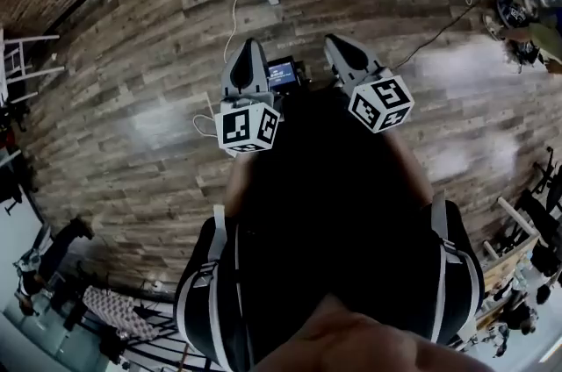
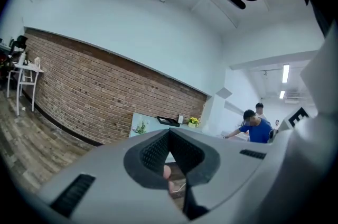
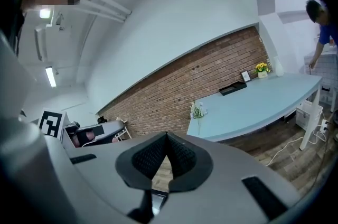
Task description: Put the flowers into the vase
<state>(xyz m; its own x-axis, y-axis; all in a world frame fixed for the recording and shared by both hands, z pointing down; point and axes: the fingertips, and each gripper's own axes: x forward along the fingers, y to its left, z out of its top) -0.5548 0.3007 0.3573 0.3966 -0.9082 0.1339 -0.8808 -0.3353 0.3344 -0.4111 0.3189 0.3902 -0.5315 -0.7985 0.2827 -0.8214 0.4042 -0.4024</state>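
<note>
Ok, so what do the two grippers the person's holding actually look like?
Both are grey, wedge-shaped shells tapering to a point. The left claw and right claw each carry a white cube printed with black square markers. The inner pads are black with a fine dotted texture.

flowers (image 3: 197, 110) stand at the table's (image 3: 259, 104) left end, brick wall (image 3: 174, 88) behind.

The pale blue worktop (image 3: 264, 104) stands on the wood-plank floor (image 1: 132, 98) and carries an upright sprig of pale flowers (image 3: 197, 110) at one end, with a black tray (image 3: 233, 89), a small frame (image 3: 246, 76) and a pot of yellow flowers (image 3: 261, 67) along its far edge.
</note>
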